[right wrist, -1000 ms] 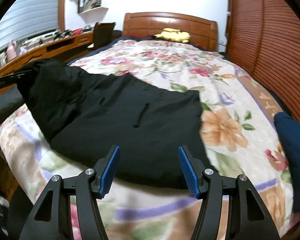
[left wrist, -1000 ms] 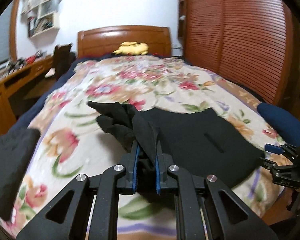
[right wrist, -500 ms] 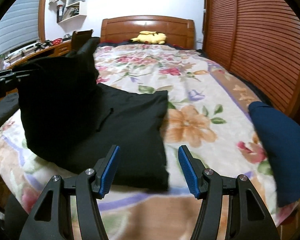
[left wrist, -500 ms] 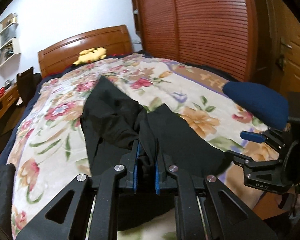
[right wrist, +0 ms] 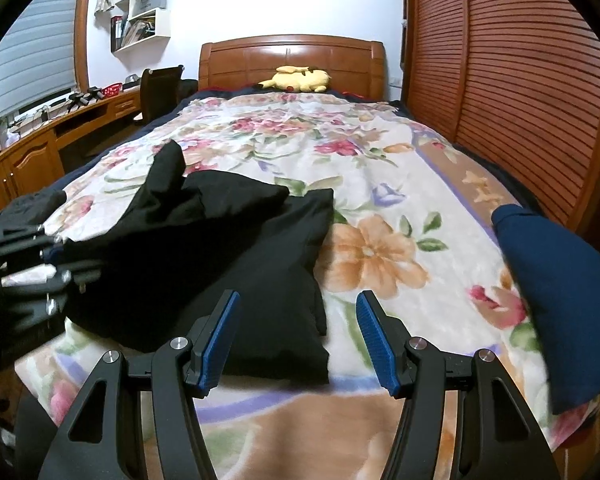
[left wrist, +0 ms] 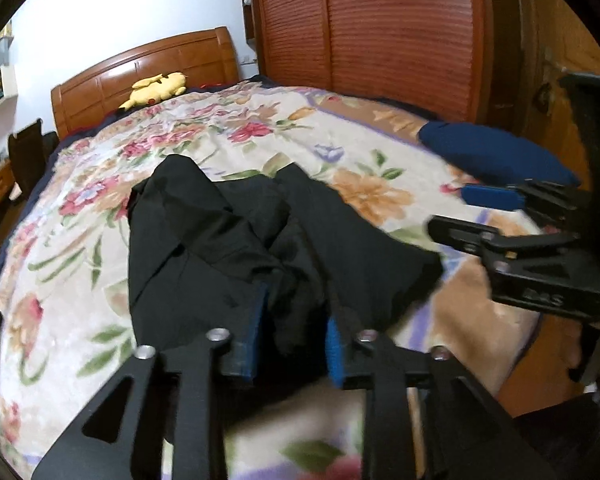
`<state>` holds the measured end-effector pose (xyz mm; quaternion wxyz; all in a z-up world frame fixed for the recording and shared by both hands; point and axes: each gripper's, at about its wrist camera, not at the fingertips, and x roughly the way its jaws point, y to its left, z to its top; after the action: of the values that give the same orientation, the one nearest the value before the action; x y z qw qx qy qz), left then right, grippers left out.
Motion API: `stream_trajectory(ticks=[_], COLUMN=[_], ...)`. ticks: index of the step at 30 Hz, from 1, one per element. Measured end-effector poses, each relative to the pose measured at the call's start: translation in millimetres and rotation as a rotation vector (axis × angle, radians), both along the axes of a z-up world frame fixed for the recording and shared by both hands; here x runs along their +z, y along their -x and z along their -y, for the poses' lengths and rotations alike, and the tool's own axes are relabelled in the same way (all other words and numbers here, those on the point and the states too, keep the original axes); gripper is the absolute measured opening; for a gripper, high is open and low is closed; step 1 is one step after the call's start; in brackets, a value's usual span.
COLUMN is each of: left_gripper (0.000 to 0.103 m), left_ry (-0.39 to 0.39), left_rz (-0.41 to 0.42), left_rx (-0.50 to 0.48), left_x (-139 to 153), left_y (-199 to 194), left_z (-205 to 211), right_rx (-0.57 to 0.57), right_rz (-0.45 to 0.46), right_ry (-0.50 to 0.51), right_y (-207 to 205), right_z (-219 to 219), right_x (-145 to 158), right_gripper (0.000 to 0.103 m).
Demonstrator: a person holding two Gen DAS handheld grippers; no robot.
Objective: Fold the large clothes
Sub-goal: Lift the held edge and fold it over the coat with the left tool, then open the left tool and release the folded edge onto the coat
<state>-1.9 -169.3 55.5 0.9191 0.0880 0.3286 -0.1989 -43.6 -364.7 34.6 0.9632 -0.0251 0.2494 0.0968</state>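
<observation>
A black garment [left wrist: 228, 248] lies bunched and partly folded over itself on the floral bedspread [left wrist: 100, 184], near the foot of the bed. My left gripper [left wrist: 296, 332] has its jaws partly apart with a fold of the black cloth hanging between the blue pads. In the right wrist view the garment [right wrist: 236, 256] lies front left, and the left gripper [right wrist: 40, 264] shows blurred at its left edge. My right gripper [right wrist: 296, 340] is open and empty, just above the garment's near right corner. It also shows in the left wrist view [left wrist: 480, 212].
A folded navy garment [right wrist: 556, 276] lies at the bed's right edge. A yellow plush toy [right wrist: 296, 79] sits by the wooden headboard [right wrist: 292, 60]. Slatted wardrobe doors [right wrist: 520, 80] line the right side. A desk [right wrist: 40, 136] and a chair [right wrist: 160, 88] stand on the left.
My left gripper carried the cloth rightward over the garment and lowered it; its jaws have parted from tightly shut. The garment now lies flatter. My right gripper stayed open.
</observation>
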Motion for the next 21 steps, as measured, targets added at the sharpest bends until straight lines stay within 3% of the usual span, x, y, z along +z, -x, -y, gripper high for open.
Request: stream_trajectory(ticks=[7,8,11,21], left_gripper=[0.049,0.052,0.081,0.082], left_ry=[0.071,0.076,0.078,0.09], left_rz=[0.028,0.027,0.042,0.054], left_rx=[0.001,0.007,0.05,0.195], left_x=[14,14,6,-21], left_y=[38,41,52,61], left_z=[-32,-39,-63,-131], right_rx=[0.038,0.045,0.073,0.152], right_rz=[0.045,0.05,0.06,0.053], right_ry=[-0.03,-0.034,-0.042,-0.08], right_y=[7,8,7,-9], right_z=[-11,-13,-21,-45], right_x=[19,20,21,16], right_gripper=[0.062,0.062,0.062,0.062])
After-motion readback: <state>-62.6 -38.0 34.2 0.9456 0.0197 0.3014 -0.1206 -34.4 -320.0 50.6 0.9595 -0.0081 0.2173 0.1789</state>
